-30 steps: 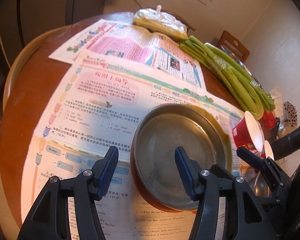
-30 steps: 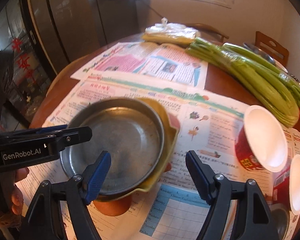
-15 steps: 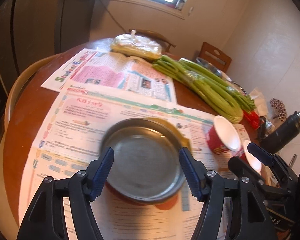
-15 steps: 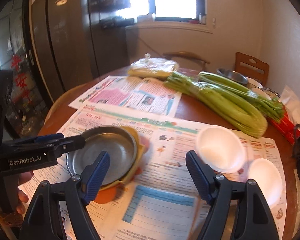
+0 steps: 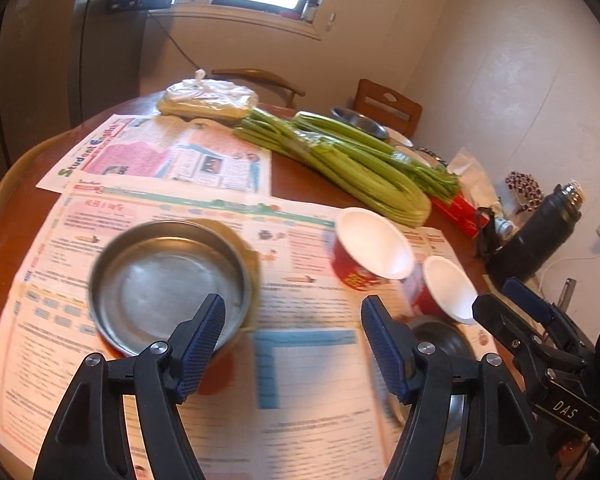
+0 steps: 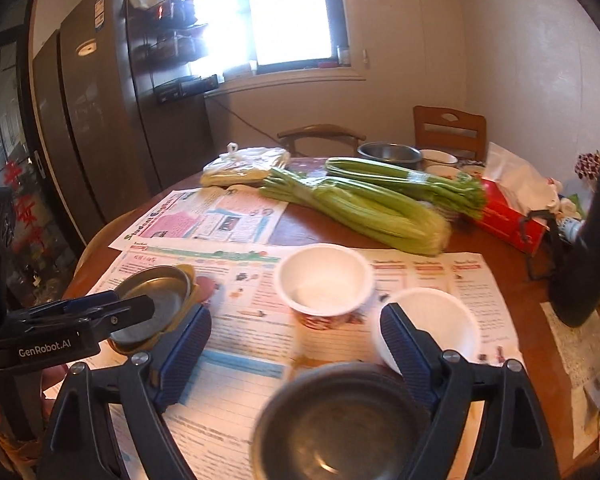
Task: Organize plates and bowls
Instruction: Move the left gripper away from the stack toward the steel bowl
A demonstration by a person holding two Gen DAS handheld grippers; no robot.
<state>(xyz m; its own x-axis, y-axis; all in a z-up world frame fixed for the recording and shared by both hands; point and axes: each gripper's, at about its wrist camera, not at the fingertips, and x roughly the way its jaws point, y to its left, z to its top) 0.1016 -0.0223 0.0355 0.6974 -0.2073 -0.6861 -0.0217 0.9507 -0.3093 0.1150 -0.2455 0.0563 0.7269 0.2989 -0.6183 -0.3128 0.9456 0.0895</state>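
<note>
Both grippers are opening with nothing between their jaws: the left gripper [image 5: 292,340] over bare newspaper [image 5: 308,380] between the stacked metal plate [image 5: 168,280], left, and two paper bowls [image 5: 374,242], right. The right gripper [image 6: 296,356] hovers above a blurred steel bowl [image 6: 340,420], cut off at the near edge.

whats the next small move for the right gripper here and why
Probably lower the right gripper onto the near rim of the steel bowl just below it. Its jaws are opening with nothing between them, and that bowl sits alone on the newspaper, apart from the stacked metal plate at left. The two paper cups remain loose too.
</note>
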